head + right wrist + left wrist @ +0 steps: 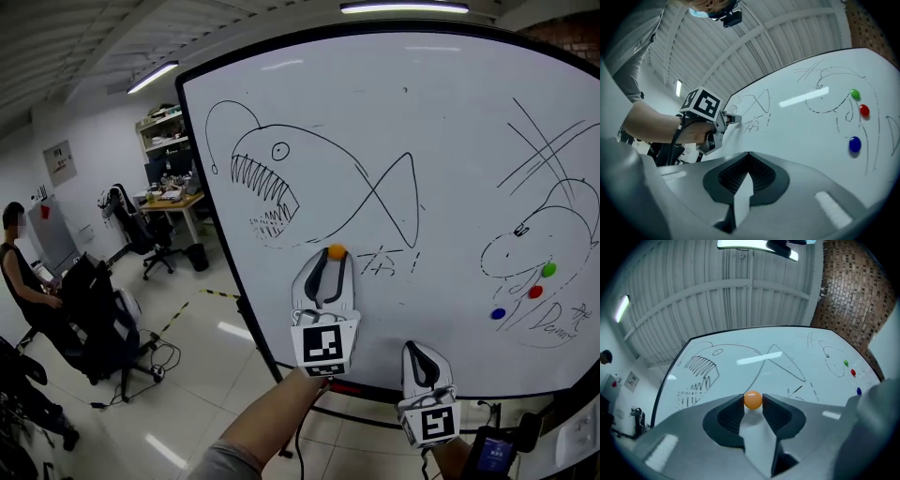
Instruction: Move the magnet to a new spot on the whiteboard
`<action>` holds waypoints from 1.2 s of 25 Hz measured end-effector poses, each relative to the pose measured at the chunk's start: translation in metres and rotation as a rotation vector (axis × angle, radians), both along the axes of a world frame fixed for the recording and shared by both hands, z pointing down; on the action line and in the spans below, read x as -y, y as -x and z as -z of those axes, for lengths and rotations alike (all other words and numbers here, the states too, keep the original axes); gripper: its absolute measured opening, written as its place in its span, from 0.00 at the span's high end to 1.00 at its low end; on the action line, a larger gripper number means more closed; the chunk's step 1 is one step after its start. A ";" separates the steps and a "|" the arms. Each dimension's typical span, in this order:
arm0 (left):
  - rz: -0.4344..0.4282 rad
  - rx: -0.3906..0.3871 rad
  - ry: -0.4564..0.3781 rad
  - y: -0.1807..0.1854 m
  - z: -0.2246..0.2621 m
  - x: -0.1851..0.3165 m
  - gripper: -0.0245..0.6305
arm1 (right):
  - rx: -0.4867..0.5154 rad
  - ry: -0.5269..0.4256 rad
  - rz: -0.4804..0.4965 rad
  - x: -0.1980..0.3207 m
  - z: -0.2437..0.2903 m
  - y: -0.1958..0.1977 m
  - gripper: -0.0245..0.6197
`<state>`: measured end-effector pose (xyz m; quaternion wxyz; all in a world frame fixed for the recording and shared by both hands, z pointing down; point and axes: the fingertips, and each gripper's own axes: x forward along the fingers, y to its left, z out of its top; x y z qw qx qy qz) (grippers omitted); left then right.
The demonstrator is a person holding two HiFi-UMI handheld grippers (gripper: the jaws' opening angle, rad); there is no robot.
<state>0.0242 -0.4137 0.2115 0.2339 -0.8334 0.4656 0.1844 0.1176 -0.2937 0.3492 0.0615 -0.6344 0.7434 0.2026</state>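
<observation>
A small round orange magnet (pixel 337 251) sits between the tips of my left gripper (pixel 335 255), close in front of the whiteboard (pixel 441 141) just below the drawn fish's tail. In the left gripper view both dark pads press on the orange magnet (pixel 753 400), so my left gripper (pixel 753 401) is shut on it. My right gripper (pixel 419 349) hangs lower and to the right, near the board's bottom edge. Its jaws meet with nothing between them in the right gripper view (pixel 748 153). The left gripper (pixel 732 117) shows there too, its tip by the board.
Green (pixel 548 269), red (pixel 535 292) and blue (pixel 498 314) magnets stick to the board's right side among marker sketches. The board's black frame and stand run down at the left. Beyond it are office chairs (pixel 94 323), a desk (pixel 173 199) and a seated person (pixel 23 272).
</observation>
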 end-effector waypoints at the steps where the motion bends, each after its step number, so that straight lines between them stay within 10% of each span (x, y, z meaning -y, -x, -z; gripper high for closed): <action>1: 0.008 -0.003 0.000 0.012 0.002 0.007 0.78 | -0.002 -0.001 0.005 0.007 0.001 0.009 0.97; 18: 0.093 -0.081 0.020 0.180 0.050 0.110 0.78 | -0.019 -0.038 0.102 0.090 0.022 0.141 0.97; 30: -0.028 -0.157 0.073 0.203 0.065 0.136 0.78 | -0.019 -0.039 0.091 0.107 0.021 0.159 0.97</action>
